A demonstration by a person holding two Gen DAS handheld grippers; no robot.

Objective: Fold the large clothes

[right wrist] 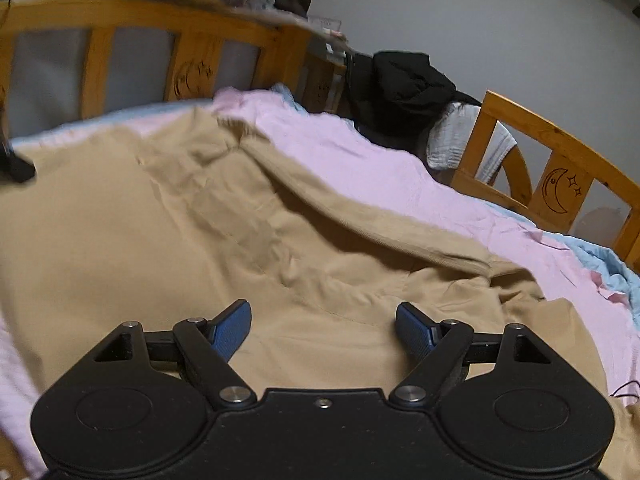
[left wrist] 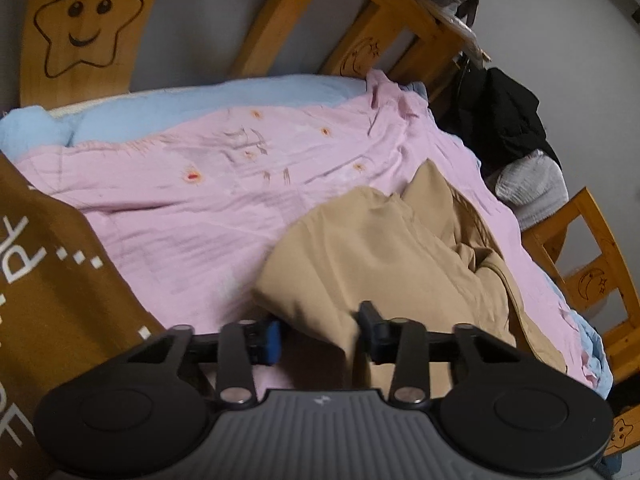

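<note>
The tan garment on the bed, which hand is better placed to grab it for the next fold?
Probably the left. The left tongs already straddle a raised edge of the tan garment, cloth between the fingers. The right tongs hang wide open above flat fabric with no edge to pinch.

The left tool (left wrist: 318, 334) points steeply down, its jaws partly closed with a fold of tan cloth (left wrist: 384, 248) between the blue pads (left wrist: 273, 340); whether they press it is unclear; the right tool (right wrist: 323, 330) tilts down less steeply, jaws spread wide, blue pads (right wrist: 232, 330) clear of the cloth below, holding nothing.
</note>
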